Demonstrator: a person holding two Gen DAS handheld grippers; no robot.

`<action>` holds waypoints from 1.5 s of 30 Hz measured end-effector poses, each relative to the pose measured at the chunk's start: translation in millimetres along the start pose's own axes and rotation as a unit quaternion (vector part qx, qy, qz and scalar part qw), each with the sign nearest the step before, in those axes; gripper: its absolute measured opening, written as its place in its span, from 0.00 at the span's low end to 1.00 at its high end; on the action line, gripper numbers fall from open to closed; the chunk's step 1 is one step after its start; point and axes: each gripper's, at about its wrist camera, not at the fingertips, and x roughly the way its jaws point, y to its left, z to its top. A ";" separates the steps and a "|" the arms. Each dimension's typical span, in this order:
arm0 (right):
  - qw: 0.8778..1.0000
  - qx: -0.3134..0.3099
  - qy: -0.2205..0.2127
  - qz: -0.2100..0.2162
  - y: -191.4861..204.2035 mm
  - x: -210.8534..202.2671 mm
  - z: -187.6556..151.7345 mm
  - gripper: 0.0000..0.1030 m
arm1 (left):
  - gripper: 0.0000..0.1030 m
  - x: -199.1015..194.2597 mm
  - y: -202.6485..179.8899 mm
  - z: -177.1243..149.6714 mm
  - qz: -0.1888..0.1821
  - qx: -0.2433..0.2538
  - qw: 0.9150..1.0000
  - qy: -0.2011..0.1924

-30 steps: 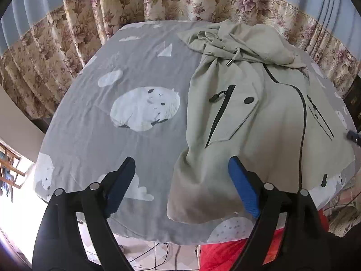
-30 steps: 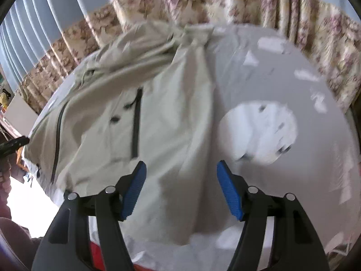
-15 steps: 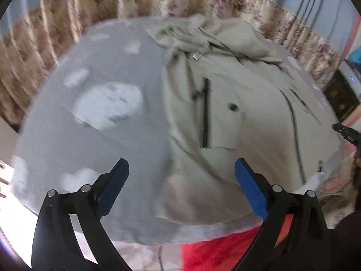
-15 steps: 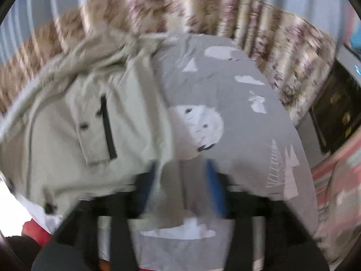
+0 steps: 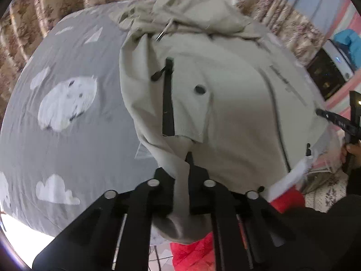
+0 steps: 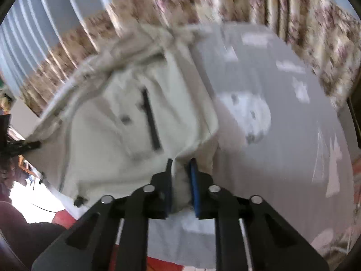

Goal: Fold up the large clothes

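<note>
Beige jacket (image 5: 225,113) lies spread on the grey printed bedsheet (image 5: 79,135), hood toward the floral curtains (image 5: 56,6), chest pocket zip and snap showing. We judge the fold barely begun — no panel is turned over yet, so every fold is still to come. Our left gripper (image 5: 181,171) is clenched on the hem near the bed's front edge, cloth pinched up between its fingers. Our right gripper (image 6: 180,169) is closing on the other side of the hem, with a ridge of fabric already bunched between its blue pads (image 6: 194,180). 1 second ago both stood wide open above the cloth, gripping nothing; now both have hold of the jacket.
</note>
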 end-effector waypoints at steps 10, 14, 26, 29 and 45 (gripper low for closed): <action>0.982 -0.084 -0.171 -0.015 33.3 -66.8 141.8 0.09 | 0.03 -79.6 9.1 100.0 -0.003 0.006 0.987 -0.160; 0.979 -0.086 -0.181 -0.031 34.1 -44.4 212.7 0.09 | 0.03 -76.0 28.7 165.8 0.003 -0.012 0.985 -0.173; 0.992 -0.066 -0.021 -0.102 1.7 157.4 374.1 0.03 | 0.07 101.3 102.4 346.1 0.086 -0.080 0.993 -0.011; 0.995 -0.054 -0.046 -0.065 -3.7 150.2 358.8 0.50 | 0.08 114.5 118.9 353.4 0.053 -0.116 0.992 0.010; 0.994 -0.096 -0.042 -0.040 0.7 147.7 313.8 0.68 | 0.93 15.4 144.1 355.9 0.046 -0.153 0.981 -0.107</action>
